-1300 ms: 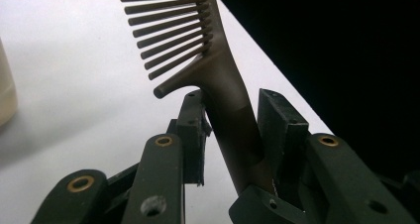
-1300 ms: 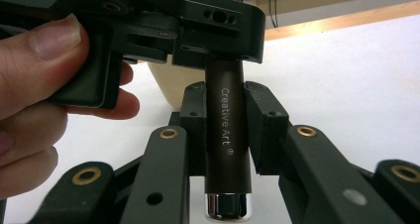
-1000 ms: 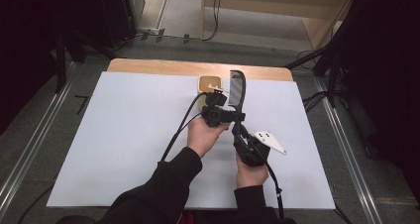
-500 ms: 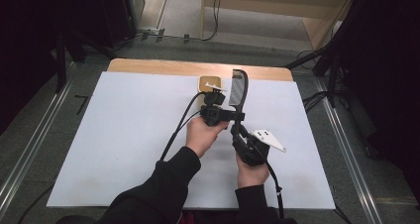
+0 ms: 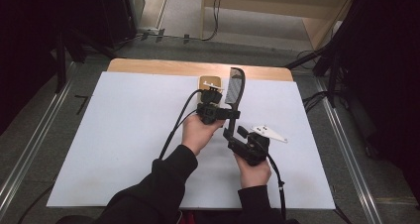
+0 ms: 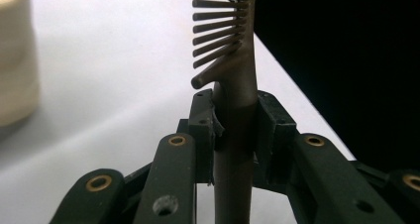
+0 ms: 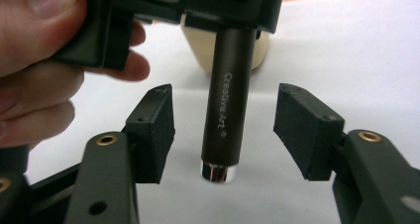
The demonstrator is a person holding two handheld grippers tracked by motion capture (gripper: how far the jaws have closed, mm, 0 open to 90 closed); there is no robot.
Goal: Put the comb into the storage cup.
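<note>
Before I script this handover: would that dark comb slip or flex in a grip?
Probably stiff: the comb stands straight in the left claw. Its smooth round handle might twist or slip. The thin teeth look likeliest to bend.

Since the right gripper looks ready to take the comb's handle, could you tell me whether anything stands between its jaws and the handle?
Nothing visible does. The comb hangs by its handle between the right gripper's jaws, which have just been opening and stand clear of it on both sides. The left gripper clamps the handle higher up.
</note>
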